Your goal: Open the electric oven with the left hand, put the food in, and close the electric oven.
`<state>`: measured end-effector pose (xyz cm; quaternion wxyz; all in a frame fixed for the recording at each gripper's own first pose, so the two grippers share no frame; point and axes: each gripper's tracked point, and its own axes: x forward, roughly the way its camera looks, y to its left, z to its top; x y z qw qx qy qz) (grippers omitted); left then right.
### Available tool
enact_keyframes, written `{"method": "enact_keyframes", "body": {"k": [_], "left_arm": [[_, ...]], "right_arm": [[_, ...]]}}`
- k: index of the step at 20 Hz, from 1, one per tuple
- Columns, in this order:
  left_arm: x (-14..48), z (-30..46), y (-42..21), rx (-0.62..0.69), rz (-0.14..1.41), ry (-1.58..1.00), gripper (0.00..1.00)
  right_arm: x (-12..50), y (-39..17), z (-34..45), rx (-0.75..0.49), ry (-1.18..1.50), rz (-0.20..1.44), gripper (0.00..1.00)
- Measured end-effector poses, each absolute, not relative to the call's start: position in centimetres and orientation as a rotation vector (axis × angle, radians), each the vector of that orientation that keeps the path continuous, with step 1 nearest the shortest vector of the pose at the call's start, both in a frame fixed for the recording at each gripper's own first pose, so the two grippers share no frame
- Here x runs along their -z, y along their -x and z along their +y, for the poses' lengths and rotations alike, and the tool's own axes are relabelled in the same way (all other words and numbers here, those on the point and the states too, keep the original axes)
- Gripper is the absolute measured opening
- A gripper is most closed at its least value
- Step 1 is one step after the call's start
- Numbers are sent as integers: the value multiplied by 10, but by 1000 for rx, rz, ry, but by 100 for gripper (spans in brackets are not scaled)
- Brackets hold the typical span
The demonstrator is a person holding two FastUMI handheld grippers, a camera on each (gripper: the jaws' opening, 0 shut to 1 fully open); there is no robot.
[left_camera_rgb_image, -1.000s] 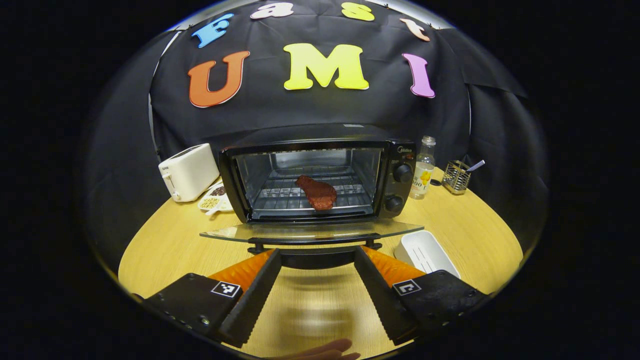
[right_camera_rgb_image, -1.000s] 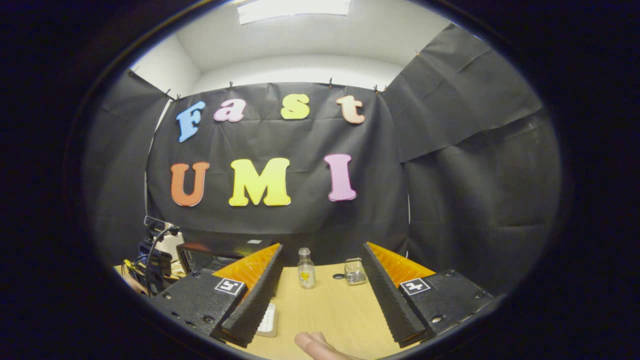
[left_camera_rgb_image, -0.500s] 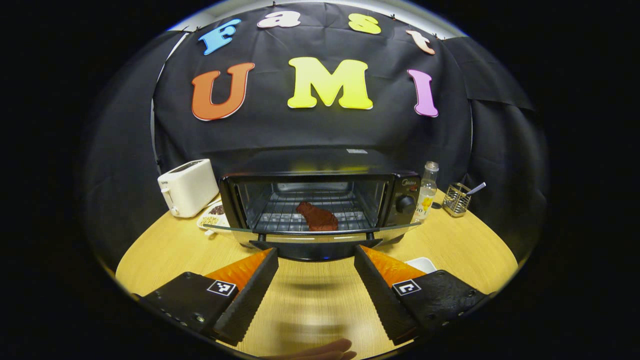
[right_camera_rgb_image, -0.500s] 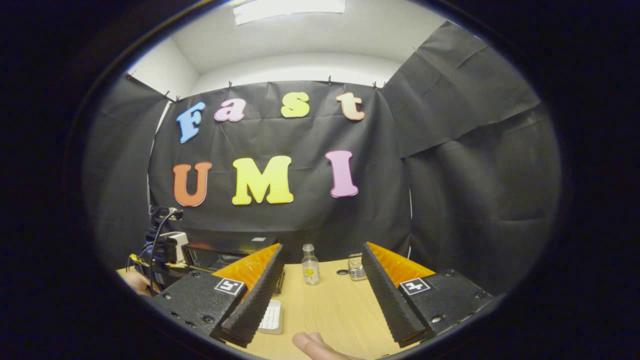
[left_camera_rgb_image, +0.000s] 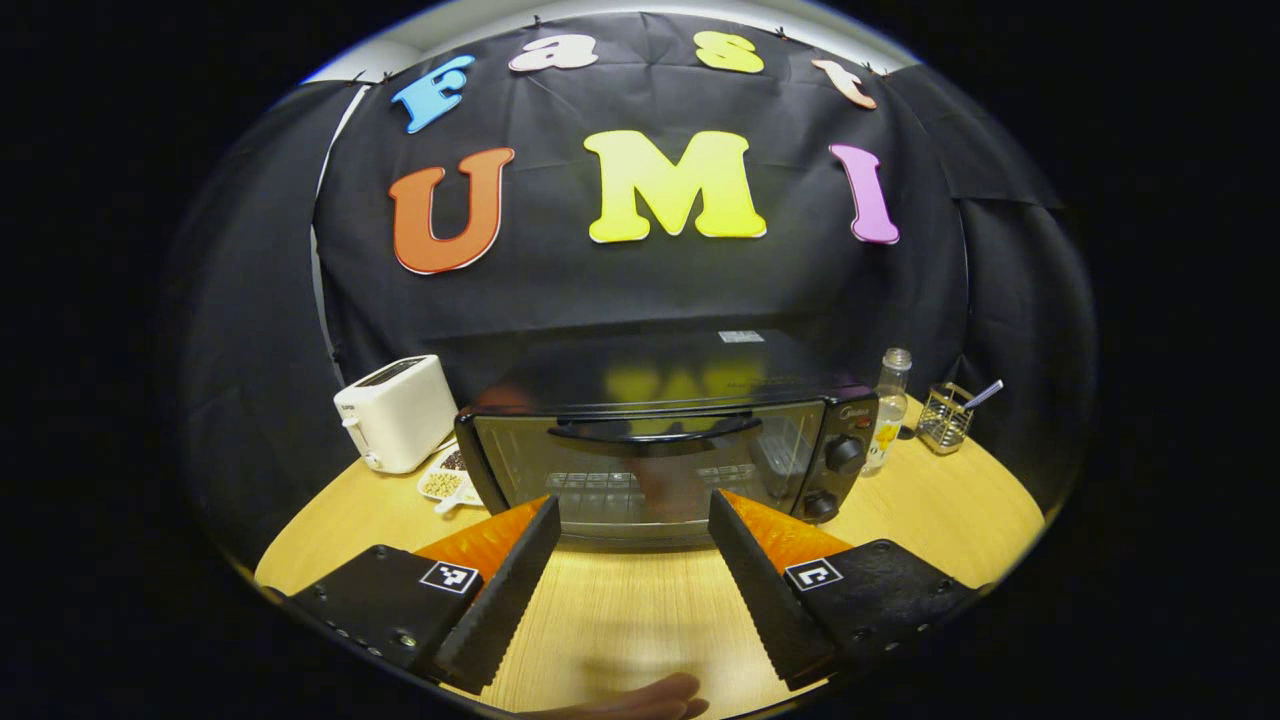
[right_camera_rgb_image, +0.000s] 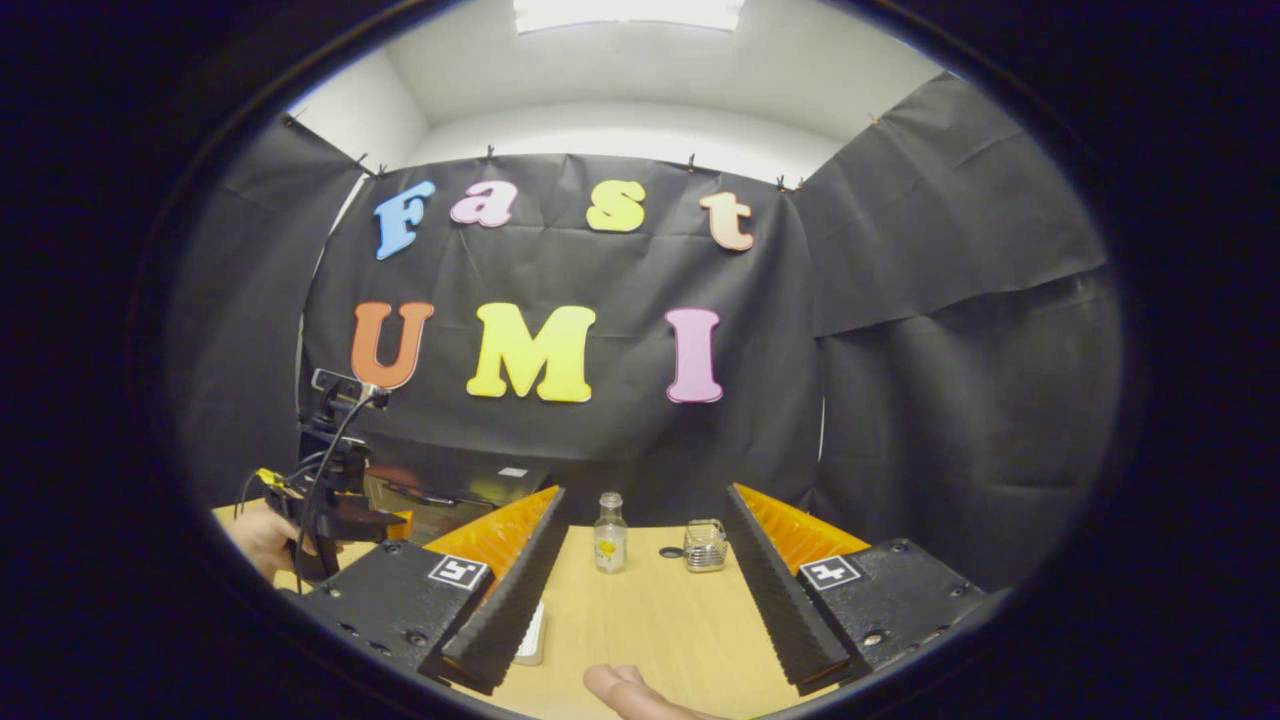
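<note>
The black electric oven point(left_camera_rgb_image: 660, 450) stands on the wooden table point(left_camera_rgb_image: 620, 620) with its glass door up against the front and the handle point(left_camera_rgb_image: 650, 432) across the door's top. Behind the glass a dim brownish shape, the food point(left_camera_rgb_image: 672, 488), lies on the rack. My left gripper point(left_camera_rgb_image: 632, 512) is open just in front of the lower part of the door, with nothing between its fingers. My right gripper point(right_camera_rgb_image: 645, 500) is open over the table and holds nothing. In the right gripper view the oven point(right_camera_rgb_image: 450, 492) is at the left, with a hand holding the left gripper point(right_camera_rgb_image: 322, 500) before it.
A white toaster point(left_camera_rgb_image: 395, 412) and a small dish of beans point(left_camera_rgb_image: 448, 478) stand left of the oven. A small bottle point(left_camera_rgb_image: 890, 405) and a wire holder point(left_camera_rgb_image: 945, 418) stand to its right. A white tray point(right_camera_rgb_image: 532, 635) lies beside my right gripper's left finger.
The oven door has swung up from lying flat open to shut. My left gripper rose with it and stays open. The right gripper barely moved.
</note>
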<state>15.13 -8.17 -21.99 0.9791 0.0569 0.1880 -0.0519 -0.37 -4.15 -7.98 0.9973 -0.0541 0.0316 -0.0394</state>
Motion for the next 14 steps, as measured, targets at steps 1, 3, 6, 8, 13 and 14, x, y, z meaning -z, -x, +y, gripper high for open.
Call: {"method": "enact_keyframes", "body": {"k": [1, 3, 6, 8, 13, 14], "left_arm": [[210, -82, -141, 107, 364, -104, 95], [184, -74, -115, 91, 337, -108, 95], [146, -70, -73, 81, 268, -101, 95], [122, -66, -41, 77, 220, -104, 96], [74, -51, 40, 46, 133, -82, 96], [68, -49, 55, 44, 114, -75, 96]], "right_arm": [[82, 4, -39, 69, 104, 74, 96], [83, 7, -31, 44, 89, 95, 98], [87, 13, -30, 40, 76, 141, 98], [84, 18, -29, 40, 59, 156, 98], [61, 42, -28, 11, 1, 130, 98], [58, 46, -29, 12, -1, 125, 98]]}}
